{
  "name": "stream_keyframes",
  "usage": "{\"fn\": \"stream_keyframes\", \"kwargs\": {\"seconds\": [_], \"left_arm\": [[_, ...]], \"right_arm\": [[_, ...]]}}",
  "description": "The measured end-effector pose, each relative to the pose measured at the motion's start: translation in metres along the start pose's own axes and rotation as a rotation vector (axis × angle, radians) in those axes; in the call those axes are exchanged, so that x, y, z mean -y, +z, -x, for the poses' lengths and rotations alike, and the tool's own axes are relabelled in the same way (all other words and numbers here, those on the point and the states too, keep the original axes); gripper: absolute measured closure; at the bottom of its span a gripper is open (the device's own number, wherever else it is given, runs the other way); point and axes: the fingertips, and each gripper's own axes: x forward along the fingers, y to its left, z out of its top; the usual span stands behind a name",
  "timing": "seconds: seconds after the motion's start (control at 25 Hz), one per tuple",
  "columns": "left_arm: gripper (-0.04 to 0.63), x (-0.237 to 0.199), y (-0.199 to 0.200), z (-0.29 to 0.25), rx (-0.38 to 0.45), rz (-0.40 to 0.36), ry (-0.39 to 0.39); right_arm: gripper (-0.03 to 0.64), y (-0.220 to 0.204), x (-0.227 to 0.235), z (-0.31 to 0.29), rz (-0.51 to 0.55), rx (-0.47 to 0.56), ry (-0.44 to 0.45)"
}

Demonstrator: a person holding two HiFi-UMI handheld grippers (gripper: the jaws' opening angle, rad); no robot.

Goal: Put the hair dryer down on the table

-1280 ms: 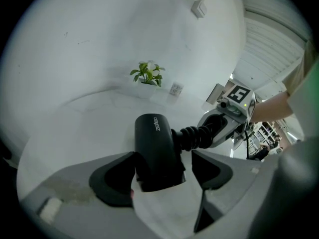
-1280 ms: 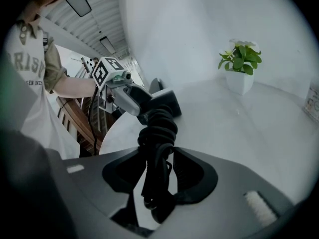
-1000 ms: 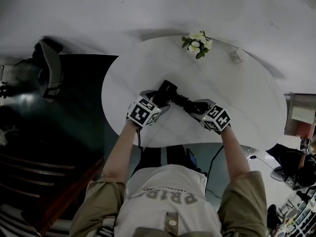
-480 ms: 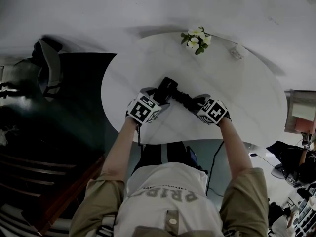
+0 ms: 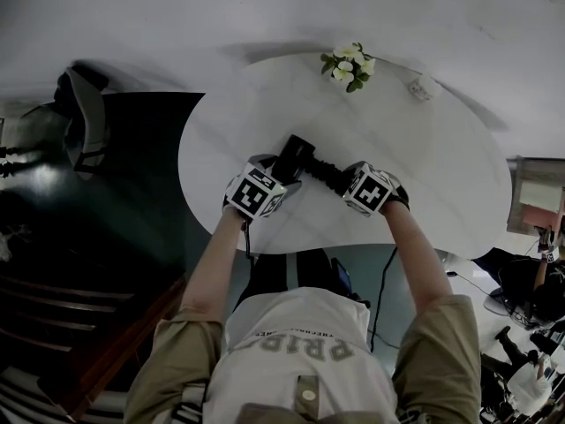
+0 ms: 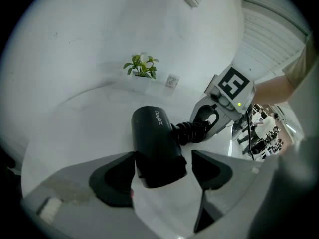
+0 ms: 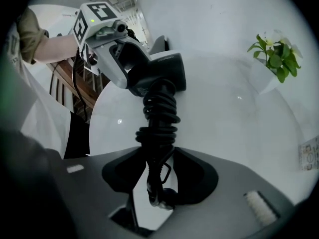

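A black hair dryer lies low on the round white table; I cannot tell whether it rests on the top. Its barrel sits between the jaws of my left gripper. The left pad touches it and a strip of table shows before the right pad. The handle, wrapped in black cord, runs to my right gripper, whose pads are shut on the cord bundle. In the head view the left gripper and right gripper face each other across the dryer.
A small pot of white flowers stands at the table's far edge, with a small white tag-like item to its right. A chair with a bag stands left of the table. A cable hangs below the near edge.
Both grippers and the dryer have shifted slightly left and away from me, and the right gripper has come a little closer to the left one. The holds look the same.
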Motion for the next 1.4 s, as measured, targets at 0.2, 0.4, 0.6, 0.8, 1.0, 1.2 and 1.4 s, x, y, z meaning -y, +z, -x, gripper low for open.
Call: {"fn": "stream_keyframes", "kwargs": {"seconds": [0.2,0.4,0.6,0.8,1.0,1.2,1.4], "left_arm": [[0.221,-0.001,-0.002,0.001,-0.001,0.001,0.004],[0.221,-0.003,-0.003,0.003,0.006,0.005,0.011],[0.221,-0.005,-0.002,0.006,0.014,0.008,0.018],[0.221,-0.004,-0.001,0.011,0.030,0.021,0.022],[0.221,-0.004,0.004,0.023,0.071,0.047,0.024],[0.221,-0.003,0.013,0.045,0.146,0.094,0.036],[0.221,0.005,0.027,0.076,0.257,0.103,0.077]], "right_arm": [[0.437,0.000,-0.001,-0.002,-0.025,0.008,-0.005],[0.434,-0.002,0.002,-0.002,-0.043,0.058,-0.017],[0.397,-0.001,-0.002,-0.001,-0.067,0.095,-0.001],[0.350,0.004,-0.001,0.006,-0.147,0.162,0.006],[0.326,0.010,0.003,0.024,-0.229,0.253,-0.009],[0.321,0.017,0.005,0.056,-0.335,0.401,-0.044],[0.338,0.028,0.018,0.114,-0.538,0.703,-0.192]]}}
